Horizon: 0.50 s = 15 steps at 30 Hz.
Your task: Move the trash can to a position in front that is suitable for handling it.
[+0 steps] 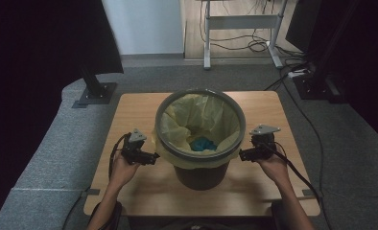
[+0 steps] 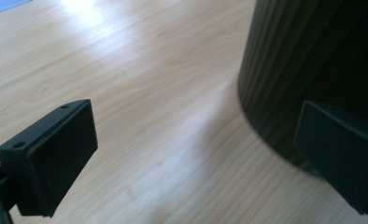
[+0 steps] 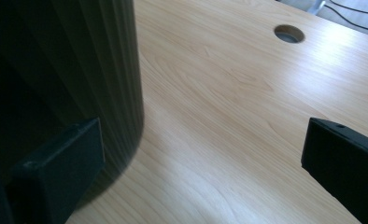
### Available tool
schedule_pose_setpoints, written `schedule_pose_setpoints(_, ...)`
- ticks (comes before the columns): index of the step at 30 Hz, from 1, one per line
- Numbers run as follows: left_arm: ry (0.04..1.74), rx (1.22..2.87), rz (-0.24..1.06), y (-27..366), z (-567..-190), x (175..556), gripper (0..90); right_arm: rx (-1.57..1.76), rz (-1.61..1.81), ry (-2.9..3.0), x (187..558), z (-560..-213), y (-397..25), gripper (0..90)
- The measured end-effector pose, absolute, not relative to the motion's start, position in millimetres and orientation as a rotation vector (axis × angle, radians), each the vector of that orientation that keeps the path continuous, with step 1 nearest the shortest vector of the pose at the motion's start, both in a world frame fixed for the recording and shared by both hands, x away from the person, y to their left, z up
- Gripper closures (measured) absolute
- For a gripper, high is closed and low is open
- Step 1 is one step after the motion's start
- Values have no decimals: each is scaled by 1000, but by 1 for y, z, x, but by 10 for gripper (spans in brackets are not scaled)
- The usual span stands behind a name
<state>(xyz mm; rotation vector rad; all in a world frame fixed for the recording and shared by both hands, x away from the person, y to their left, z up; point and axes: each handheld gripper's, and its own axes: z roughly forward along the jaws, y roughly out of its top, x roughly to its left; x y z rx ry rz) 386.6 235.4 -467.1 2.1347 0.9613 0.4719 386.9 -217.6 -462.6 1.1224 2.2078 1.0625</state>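
A dark grey ribbed bin [image 1: 199, 175] stands in the middle of the wooden table [image 1: 129, 108]. A yellow liner bag [image 1: 201, 112] is folded over its rim, and something blue [image 1: 202, 143] lies at the bottom. My left gripper [image 1: 153, 156] is held just left of the bin, open, its jaws pointing at the bin wall [image 2: 313, 60]. My right gripper [image 1: 242, 154] is held just right of the bin, also open, with the ribbed wall [image 3: 79, 65] beside its left jaw. Nothing is between either pair of jaws.
A round cable hole [image 3: 289, 33] sits in the tabletop. Grey carpet surrounds the table. A black stand base [image 1: 96, 92] is at the back left, a white desk frame [image 1: 242, 21] and cables [image 1: 302, 72] at the back right.
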Motion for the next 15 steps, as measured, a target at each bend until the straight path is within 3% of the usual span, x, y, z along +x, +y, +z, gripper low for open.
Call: schedule_pose_setpoints(15, 1083, 2127, 440, 272, -501, 378, 0, 1268, 984, 2125, 364, -491, -272, 0)
